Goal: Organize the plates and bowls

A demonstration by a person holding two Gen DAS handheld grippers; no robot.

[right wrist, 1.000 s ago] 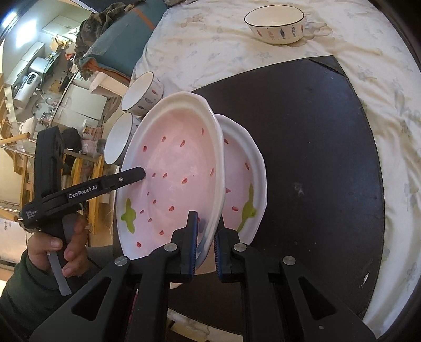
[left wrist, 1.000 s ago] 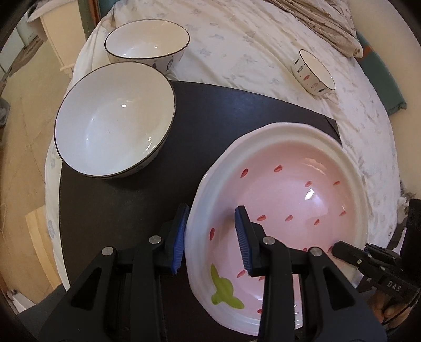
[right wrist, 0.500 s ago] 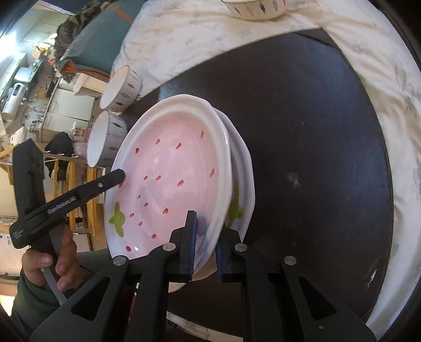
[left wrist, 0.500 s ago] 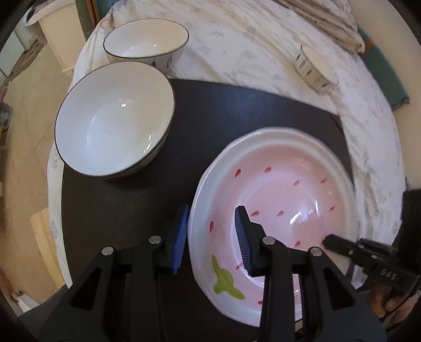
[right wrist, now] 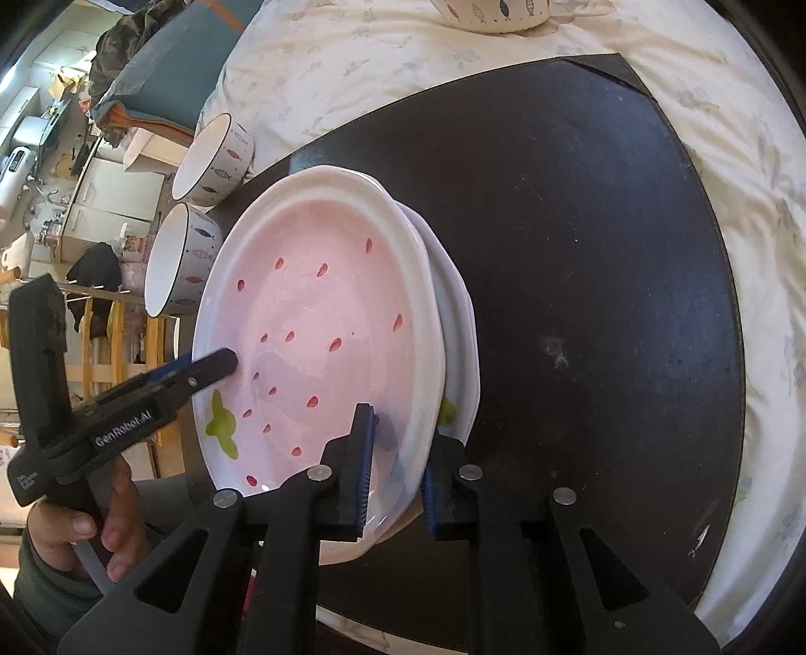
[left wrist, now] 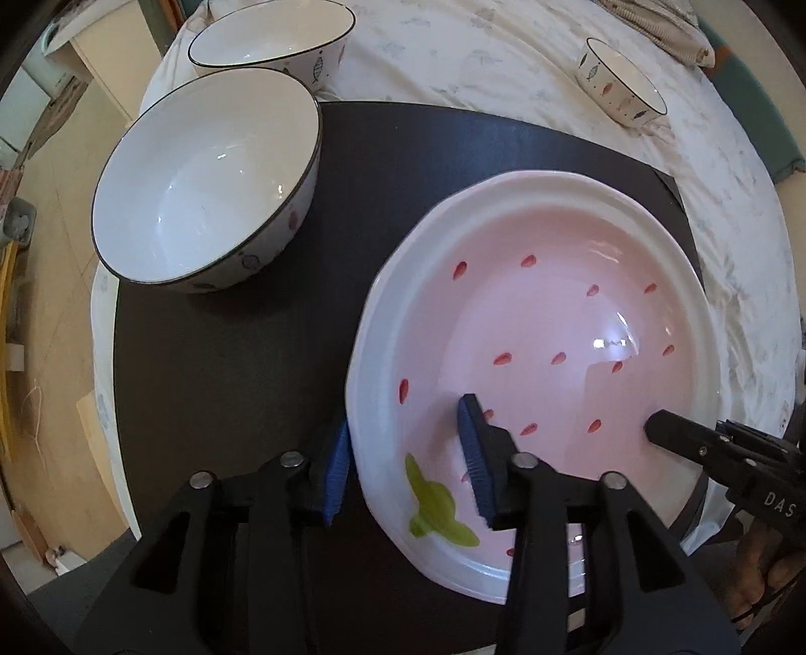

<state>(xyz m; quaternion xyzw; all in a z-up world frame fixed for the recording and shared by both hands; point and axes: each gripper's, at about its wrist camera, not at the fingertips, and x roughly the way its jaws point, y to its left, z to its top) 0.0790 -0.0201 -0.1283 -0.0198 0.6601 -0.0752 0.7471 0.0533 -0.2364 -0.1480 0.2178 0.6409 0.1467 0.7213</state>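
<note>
A pink plate (right wrist: 322,322) with red spots and a green leaf sits on top of another plate (right wrist: 461,322) — the two are stacked on a black mat (right wrist: 604,252). The right gripper (right wrist: 395,471) has its two blue pads on each side of the top plate's near edge, with a gap showing. The left gripper (right wrist: 201,370) reaches in over the far edge, held by a hand (right wrist: 95,524). Two bowls (right wrist: 184,262) with little fish on them stand past the plates — a third bowl (right wrist: 496,12) is at the top.
</note>
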